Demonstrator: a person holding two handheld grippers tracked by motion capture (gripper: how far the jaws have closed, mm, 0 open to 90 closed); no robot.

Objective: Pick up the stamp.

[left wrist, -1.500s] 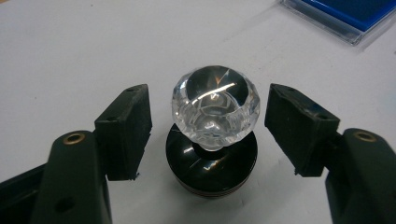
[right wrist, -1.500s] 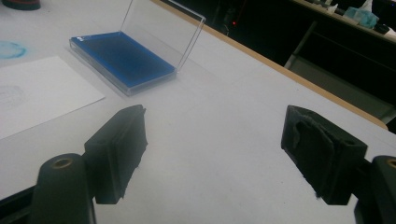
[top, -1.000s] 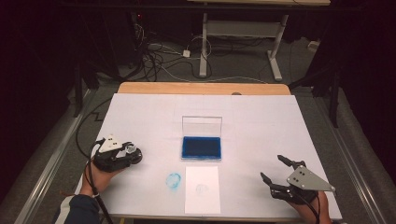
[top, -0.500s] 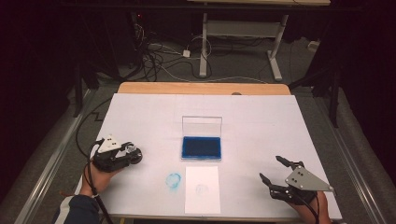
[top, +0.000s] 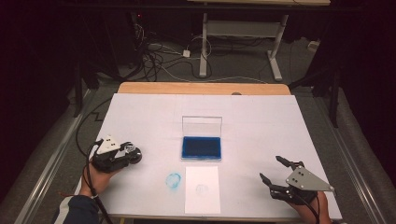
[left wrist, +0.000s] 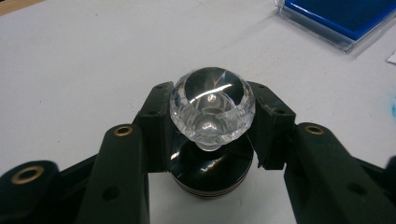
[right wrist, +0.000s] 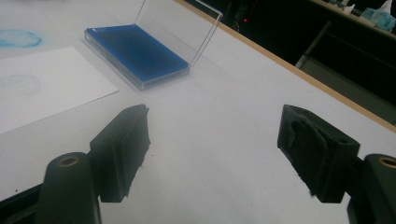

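Note:
A stamp (left wrist: pixel 212 102) with a clear faceted knob and a round black base stands on the white table. My left gripper (left wrist: pixel 212 123) is shut on it, a pad on each side of the knob. In the high view this gripper (top: pixel 126 154) sits at the left, with the stamp (top: pixel 134 151) at its tip. An open blue ink pad (top: pixel 201 147) lies mid-table, and a white sheet (top: pixel 202 189) with a faint print lies in front of it. My right gripper (top: pixel 271 168) rests open at the front right. Its jaws have just been closing slightly, with nothing between them (right wrist: pixel 215 140).
A blue ink smudge (top: pixel 173 180) marks the table left of the sheet. The ink pad's clear lid (top: pixel 201 125) stands upright behind the pad. A wooden strip (top: pixel 201 88) runs along the far edge of the table. Beyond it are cables and a desk frame on the floor.
The right gripper's jaws stand slightly narrower than a second ago. Both hands and the stamp have kept their places.

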